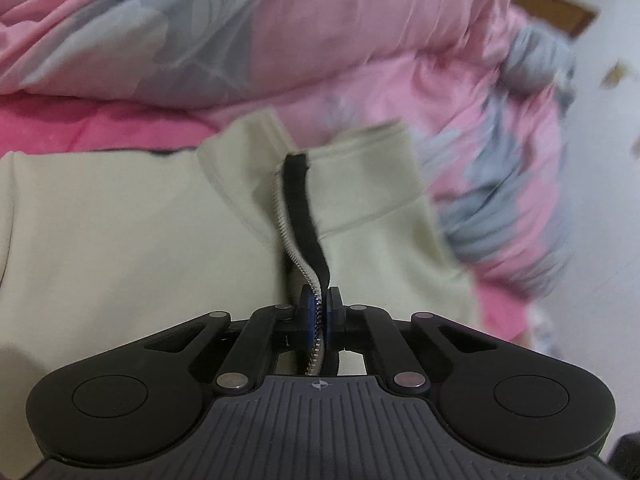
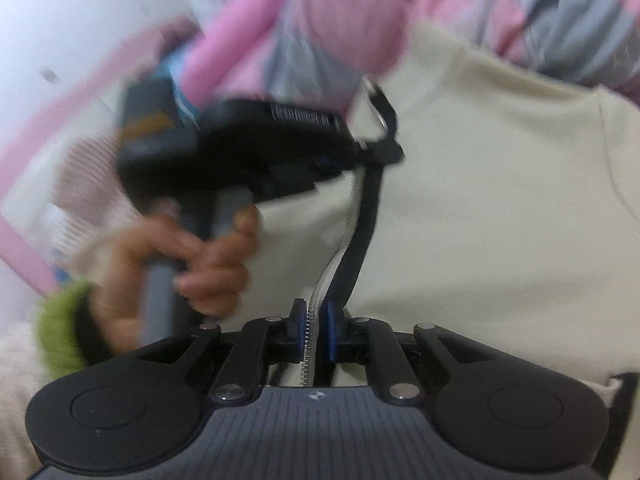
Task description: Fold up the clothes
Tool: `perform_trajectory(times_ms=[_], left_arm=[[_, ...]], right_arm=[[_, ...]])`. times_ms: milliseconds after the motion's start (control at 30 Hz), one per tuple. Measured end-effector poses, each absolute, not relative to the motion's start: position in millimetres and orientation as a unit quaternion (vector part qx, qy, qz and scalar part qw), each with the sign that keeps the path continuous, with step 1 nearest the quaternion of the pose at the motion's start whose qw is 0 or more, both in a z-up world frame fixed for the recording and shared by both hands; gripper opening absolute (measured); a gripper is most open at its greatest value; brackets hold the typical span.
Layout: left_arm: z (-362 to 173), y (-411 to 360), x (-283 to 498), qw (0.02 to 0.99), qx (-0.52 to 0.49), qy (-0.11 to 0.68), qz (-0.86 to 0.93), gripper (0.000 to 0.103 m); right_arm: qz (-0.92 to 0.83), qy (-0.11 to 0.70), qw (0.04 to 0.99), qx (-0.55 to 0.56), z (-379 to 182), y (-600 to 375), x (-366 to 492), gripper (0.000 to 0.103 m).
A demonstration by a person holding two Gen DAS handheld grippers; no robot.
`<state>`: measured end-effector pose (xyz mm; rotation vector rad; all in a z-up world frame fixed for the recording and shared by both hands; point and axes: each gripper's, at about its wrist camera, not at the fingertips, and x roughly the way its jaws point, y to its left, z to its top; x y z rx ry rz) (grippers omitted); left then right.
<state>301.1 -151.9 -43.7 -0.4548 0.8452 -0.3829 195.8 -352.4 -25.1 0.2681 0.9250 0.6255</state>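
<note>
Left wrist view: the left gripper (image 1: 319, 312) is closed tight on the zipper edge (image 1: 298, 216) of the cream jacket (image 1: 120, 220), which lies on a bed against the pink and grey quilt (image 1: 280, 40). The quilt crowds the collar; free room is only toward the white wall at right. In the right wrist view, the right gripper (image 2: 314, 330) pinches the same zipper edge lower down. The person's hand (image 2: 192, 264) is blurred.

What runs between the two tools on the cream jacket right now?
In the right wrist view, the zipper edge spans from the right tool up to the left tool, across the cream jacket.
</note>
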Motion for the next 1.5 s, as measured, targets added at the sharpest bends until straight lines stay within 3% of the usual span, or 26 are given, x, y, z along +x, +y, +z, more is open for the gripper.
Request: perform_trajectory(times_ms=[100, 267, 333, 467, 633, 800, 967, 1167, 1300, 1367, 1500], left_arm=[[-45, -156, 299, 0.877, -0.195, 0.403, -0.176, 0.009], [-26, -144, 280, 0.893, -0.188, 0.380, -0.152, 0.058], [-16, -137, 269, 0.902, -0.184, 0.365, -0.138, 0.065], [5, -127, 236, 0.911, -0.161, 0.351, -0.143, 0.065], [28, -137, 163, 0.914, -0.055, 0.342, -0.210, 0.065], [18, -152, 80, 0.897, 0.011, 0.342, -0.279, 0.065], [-13, -163, 17, 0.887, 0.069, 0.337, -0.306, 0.065], [-36, -163, -19, 0.887, 0.079, 0.332, -0.310, 0.065], [-42, -162, -33, 0.896, 0.092, 0.306, -0.308, 0.065], [-43, -161, -35, 0.897, 0.092, 0.300, -0.311, 0.065], [-44, -155, -35, 0.897, 0.080, 0.296, -0.318, 0.065]], right_arm=[[0.284, 0.444, 0.836, 0.149, -19, -362, 190, 0.015], [0.277, 0.386, 0.851, 0.222, 37, -421, 129, 0.032], [0.274, 0.351, 0.856, 0.263, 66, -455, 89, 0.032], [0.258, 0.269, 0.866, 0.333, 114, -516, -7, 0.032], [0.210, 0.230, 0.906, 0.288, 142, -519, -104, 0.033], [0.143, 0.269, 0.952, 0.032, 108, -437, -124, 0.032], [0.107, 0.257, 0.920, -0.277, 31, -344, -112, 0.030], [0.079, 0.254, 0.861, -0.434, -31, -323, -86, 0.030], [0.071, 0.257, 0.874, -0.407, -33, -328, -74, 0.026], [0.070, 0.271, 0.892, -0.356, -22, -336, -74, 0.016], [0.087, 0.299, 0.921, -0.233, 6, -356, -70, 0.009]])
